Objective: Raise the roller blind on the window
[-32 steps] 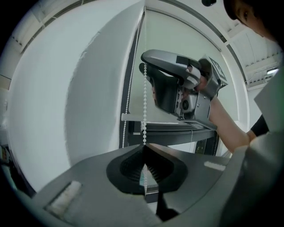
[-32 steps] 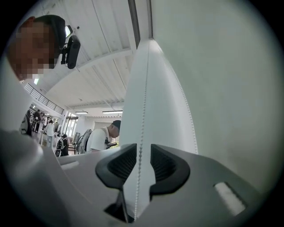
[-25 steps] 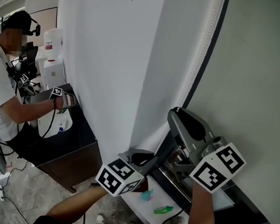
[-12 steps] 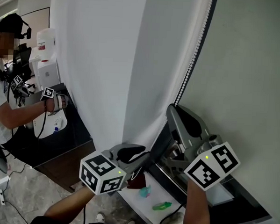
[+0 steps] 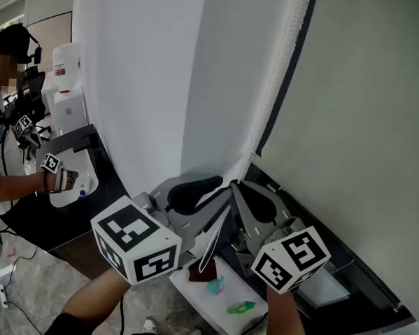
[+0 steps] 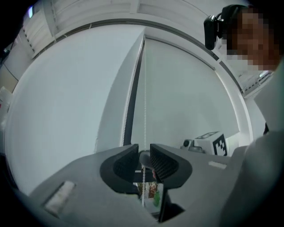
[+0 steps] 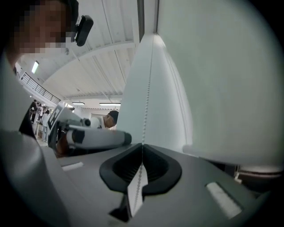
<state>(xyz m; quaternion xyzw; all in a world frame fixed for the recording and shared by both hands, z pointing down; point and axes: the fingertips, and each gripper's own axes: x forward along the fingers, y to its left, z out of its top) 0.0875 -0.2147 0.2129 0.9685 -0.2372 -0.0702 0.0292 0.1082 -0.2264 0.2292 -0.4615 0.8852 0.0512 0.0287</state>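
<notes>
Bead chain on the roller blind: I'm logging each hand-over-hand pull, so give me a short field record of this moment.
blind: white roller blind, lowered
chain: bead chain runs straight up from the right gripper, beside the blind's edge
right gripper: shut on the bead chain, jaws just closed
left gripper: jaws apart, just opened; the chain passes between them, not pinched
pull state: the right gripper alone has the grip
</notes>
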